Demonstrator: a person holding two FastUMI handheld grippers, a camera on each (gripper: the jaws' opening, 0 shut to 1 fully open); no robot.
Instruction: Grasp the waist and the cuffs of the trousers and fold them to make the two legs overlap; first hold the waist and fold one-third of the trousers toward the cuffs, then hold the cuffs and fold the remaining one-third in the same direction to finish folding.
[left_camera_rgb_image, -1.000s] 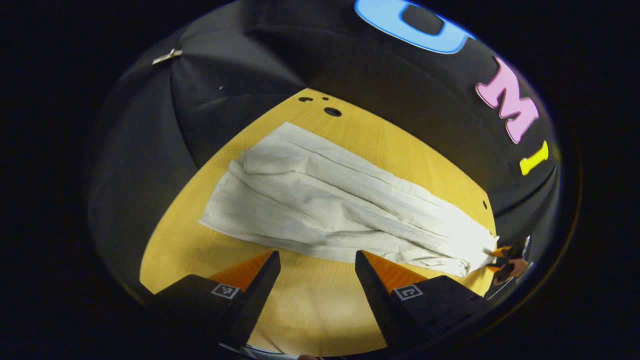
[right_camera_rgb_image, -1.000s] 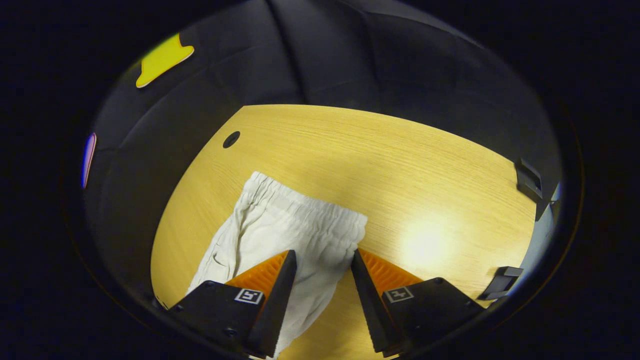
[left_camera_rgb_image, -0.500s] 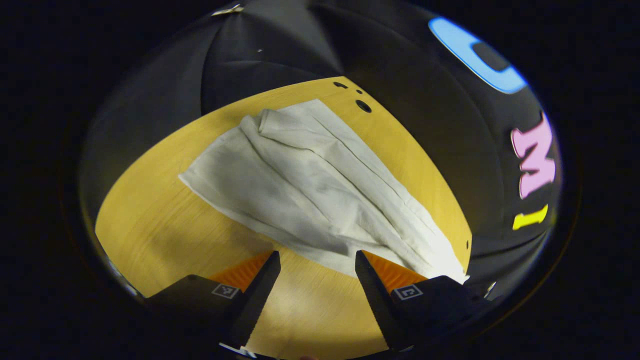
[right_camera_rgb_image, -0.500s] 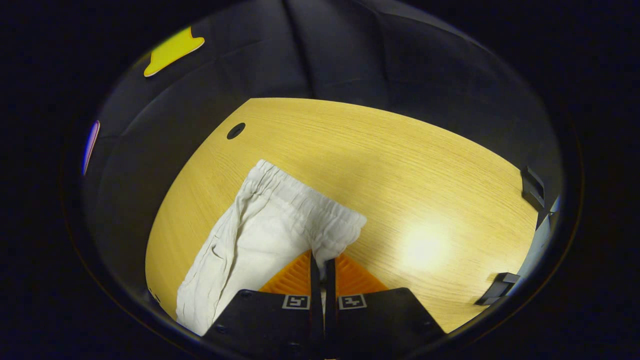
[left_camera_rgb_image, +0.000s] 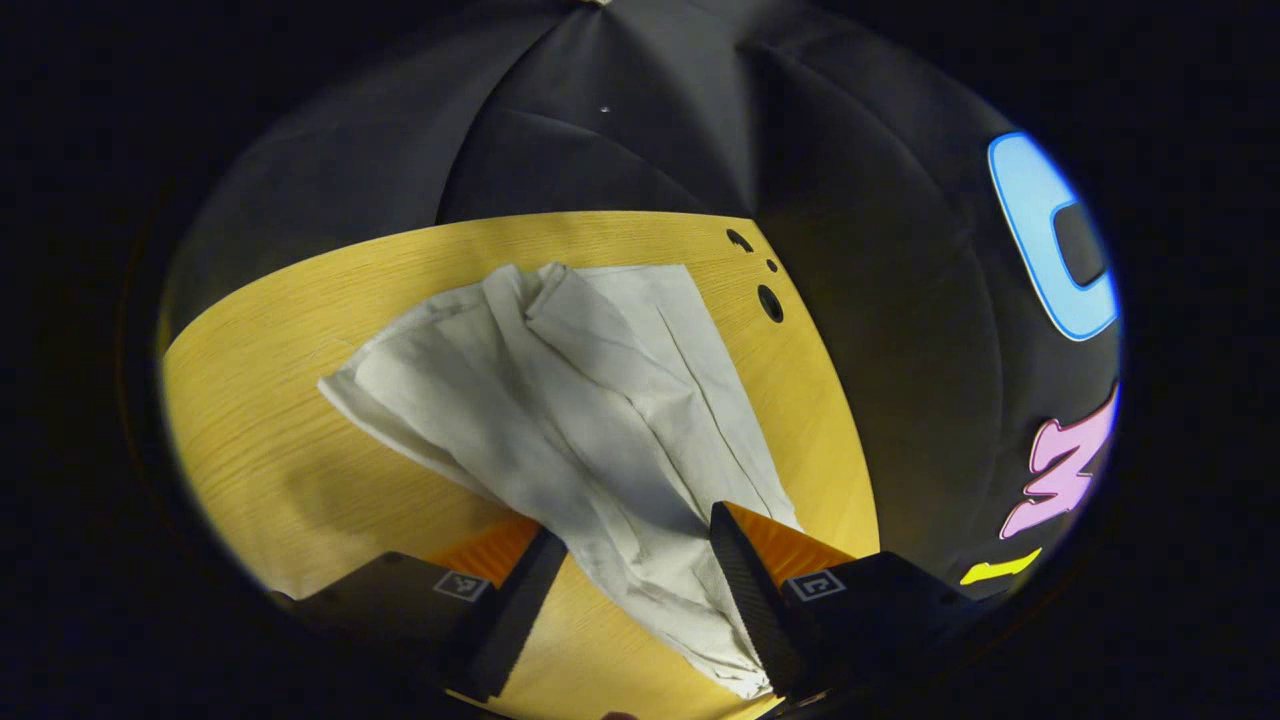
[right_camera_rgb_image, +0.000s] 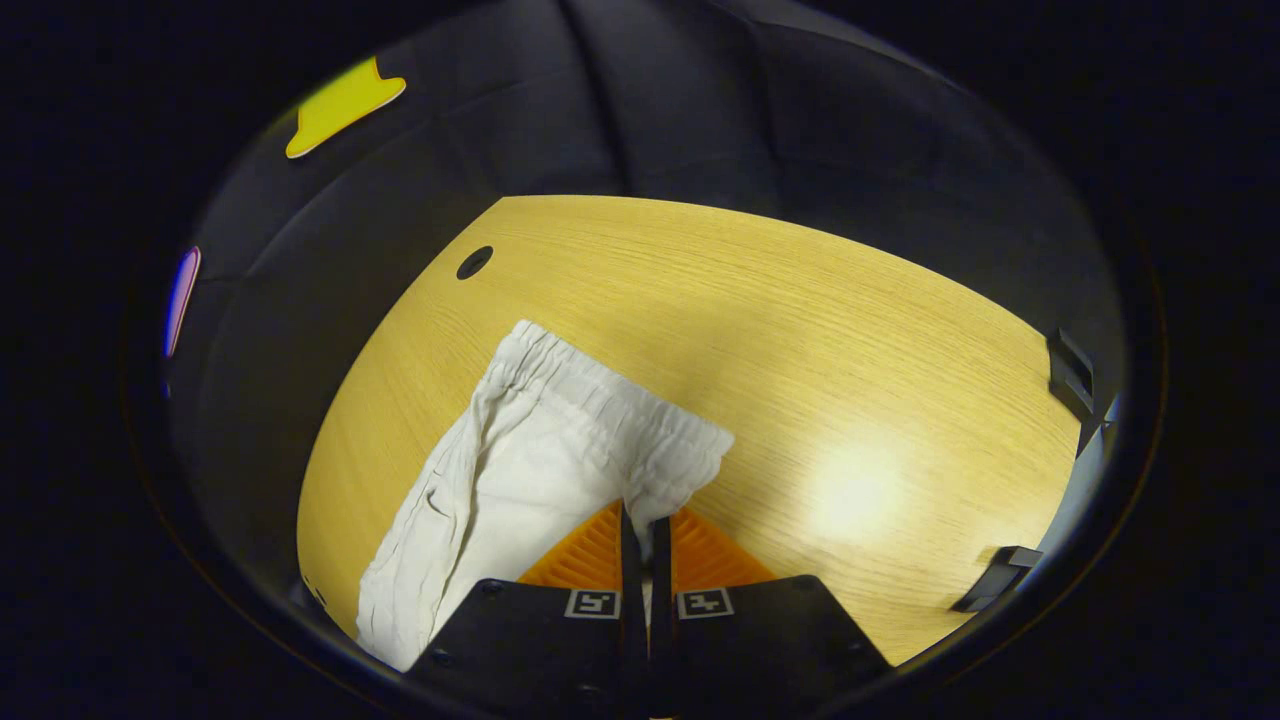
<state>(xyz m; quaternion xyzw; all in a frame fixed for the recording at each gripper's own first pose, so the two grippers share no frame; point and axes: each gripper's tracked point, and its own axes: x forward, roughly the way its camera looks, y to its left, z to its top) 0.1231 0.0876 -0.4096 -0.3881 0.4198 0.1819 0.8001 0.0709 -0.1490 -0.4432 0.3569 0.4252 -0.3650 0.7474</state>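
White trousers (left_camera_rgb_image: 560, 400) lie on the wooden surface (right_camera_rgb_image: 800, 330); right claw (right_camera_rgb_image: 636, 520) pinches the waist, left claw (left_camera_rgb_image: 635, 545) gapes around a leg.

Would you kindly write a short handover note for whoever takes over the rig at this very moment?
Right claw: shut on the gathered waist of the white trousers, at its near edge.
Left claw: open, fingers on either side of a trouser leg, gripping nothing yet.
Trousers: lying lengthwise on the wooden table, rumpled, with the cuffs at the far end in the left gripper view.
Done: waist grasped. The legs look partly overlapped, untidily.
Left: straighten the leg overlap, fold the waist third toward the cuffs, then fold the cuff third the same way.
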